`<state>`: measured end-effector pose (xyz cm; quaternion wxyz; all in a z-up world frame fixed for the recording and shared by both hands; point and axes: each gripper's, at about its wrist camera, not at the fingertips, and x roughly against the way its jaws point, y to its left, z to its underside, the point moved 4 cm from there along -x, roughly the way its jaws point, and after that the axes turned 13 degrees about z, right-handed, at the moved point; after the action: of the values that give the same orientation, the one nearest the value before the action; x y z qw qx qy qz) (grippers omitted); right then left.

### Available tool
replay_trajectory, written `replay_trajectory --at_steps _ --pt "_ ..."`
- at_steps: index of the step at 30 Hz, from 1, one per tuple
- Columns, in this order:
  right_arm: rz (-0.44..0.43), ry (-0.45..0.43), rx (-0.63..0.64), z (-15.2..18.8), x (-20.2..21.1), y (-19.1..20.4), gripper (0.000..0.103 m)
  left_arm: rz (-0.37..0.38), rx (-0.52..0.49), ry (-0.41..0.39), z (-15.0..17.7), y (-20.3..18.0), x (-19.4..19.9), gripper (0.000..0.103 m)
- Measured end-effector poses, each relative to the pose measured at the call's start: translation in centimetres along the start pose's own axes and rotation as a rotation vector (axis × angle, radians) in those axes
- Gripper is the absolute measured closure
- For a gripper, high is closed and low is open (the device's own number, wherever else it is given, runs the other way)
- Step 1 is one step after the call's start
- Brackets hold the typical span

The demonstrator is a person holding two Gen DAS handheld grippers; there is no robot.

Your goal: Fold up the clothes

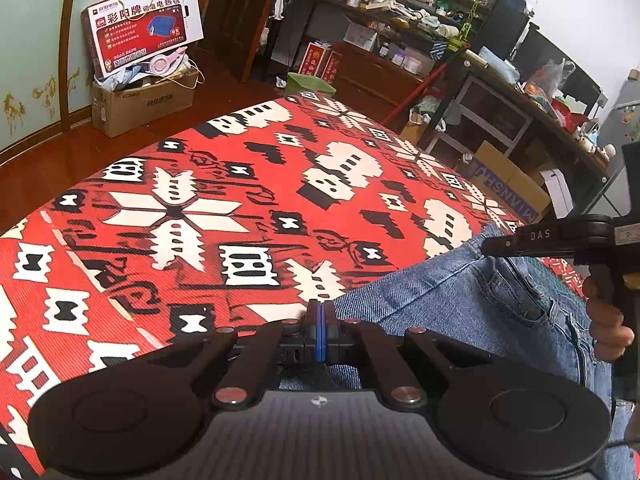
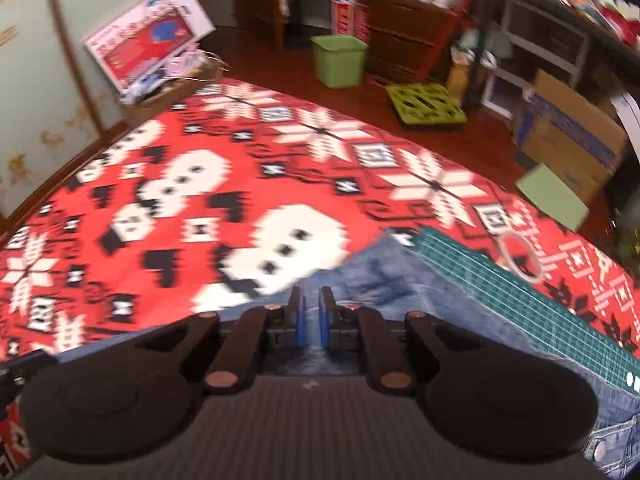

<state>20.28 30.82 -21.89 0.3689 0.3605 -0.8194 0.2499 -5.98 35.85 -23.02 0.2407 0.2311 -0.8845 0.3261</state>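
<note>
Faded blue denim jeans [image 1: 472,296] lie on a ribbed, matt woven cloth [image 1: 224,208]; the floor [image 1: 44,148] is glossy wood

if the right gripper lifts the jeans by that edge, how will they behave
The jeans would probably drape and sag rather than hold shape: the denim already lies in soft folds. They look thick and seamed, so likely heavy for a small pinch. The woven cloth should grip the pads, though the right gripper stands slightly open.
</note>
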Motion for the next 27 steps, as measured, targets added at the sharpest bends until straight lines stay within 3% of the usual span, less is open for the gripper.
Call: replay_trajectory --at_steps 12,18,23,27 --pt "0.032 -0.024 -0.020 -1.5 -2.5 0.7 0.101 -0.010 -0.023 -0.001 0.1 -0.3 0.0 0.100" --pt "0.034 -0.058 -0.132 -2.2 -0.9 -2.1 0.101 0.003 0.000 0.003 -0.1 0.0 0.0 0.100" --pt "0.065 -0.029 -0.085 -1.3 -2.4 -2.5 0.103 0.002 -0.001 0.004 -0.1 0.0 0.0 0.100" --pt "0.087 -0.037 -0.143 -2.2 -3.4 -3.2 0.103 0.000 -0.005 0.007 -0.1 0.0 0.0 0.100"
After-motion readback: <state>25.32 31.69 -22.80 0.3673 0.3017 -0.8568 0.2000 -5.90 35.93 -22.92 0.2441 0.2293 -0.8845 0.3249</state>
